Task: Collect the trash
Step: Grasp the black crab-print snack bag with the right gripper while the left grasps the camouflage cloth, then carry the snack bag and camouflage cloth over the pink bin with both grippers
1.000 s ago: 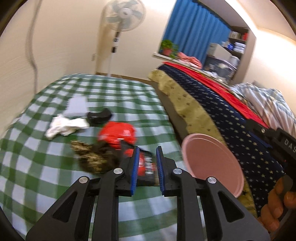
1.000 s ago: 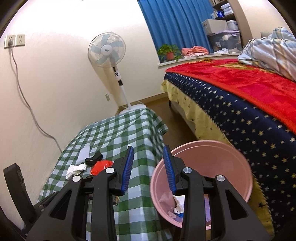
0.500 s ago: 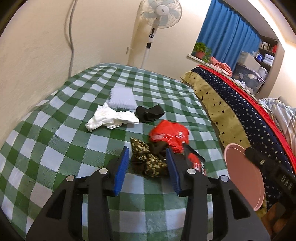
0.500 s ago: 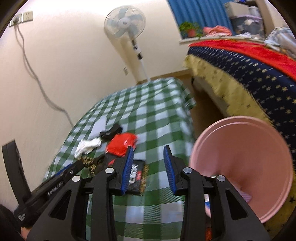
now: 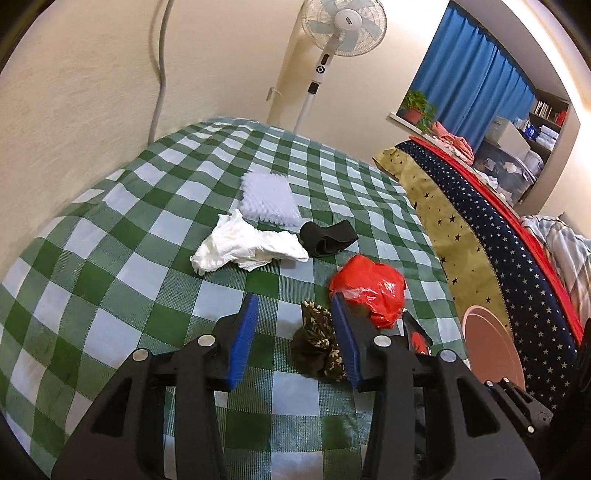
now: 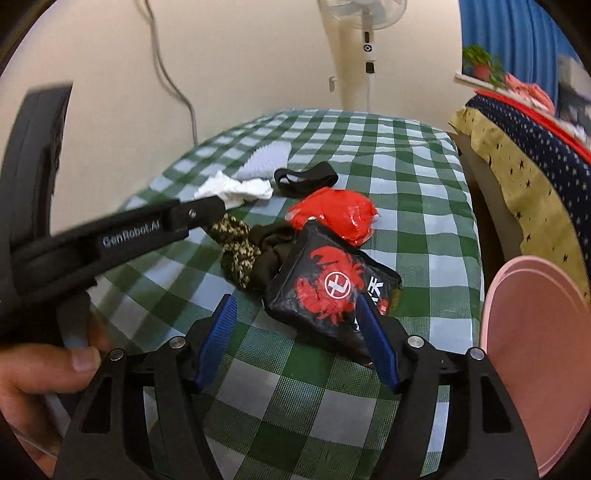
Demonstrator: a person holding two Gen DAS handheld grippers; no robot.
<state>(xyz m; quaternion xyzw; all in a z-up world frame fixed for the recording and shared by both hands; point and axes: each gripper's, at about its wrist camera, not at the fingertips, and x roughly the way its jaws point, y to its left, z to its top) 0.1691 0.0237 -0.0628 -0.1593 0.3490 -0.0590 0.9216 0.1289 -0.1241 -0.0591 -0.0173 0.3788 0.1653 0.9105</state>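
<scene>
Trash lies on a green-checked tablecloth (image 5: 110, 229): a crumpled white tissue (image 5: 243, 247), a black band (image 5: 327, 238), a red plastic bag (image 5: 373, 291), a camouflage cloth (image 5: 319, 343) and a black-and-red snack packet (image 6: 328, 291). My left gripper (image 5: 293, 338) is open and empty, just above the camouflage cloth, which sits by its right finger. My right gripper (image 6: 295, 339) is open and empty, with the snack packet between its fingertips. A pink bin (image 6: 539, 354) stands at the table's right edge.
A white bubble sheet (image 5: 267, 197) lies beyond the tissue. A standing fan (image 5: 332, 33) is behind the table. A bed with a starry blue cover (image 5: 509, 236) runs along the right. The left gripper's body (image 6: 122, 236) crosses the right wrist view.
Both grippers have swung from the pink bin back over the table and opened wider. The left one now hangs over the camouflage cloth, the right one over the snack packet.
</scene>
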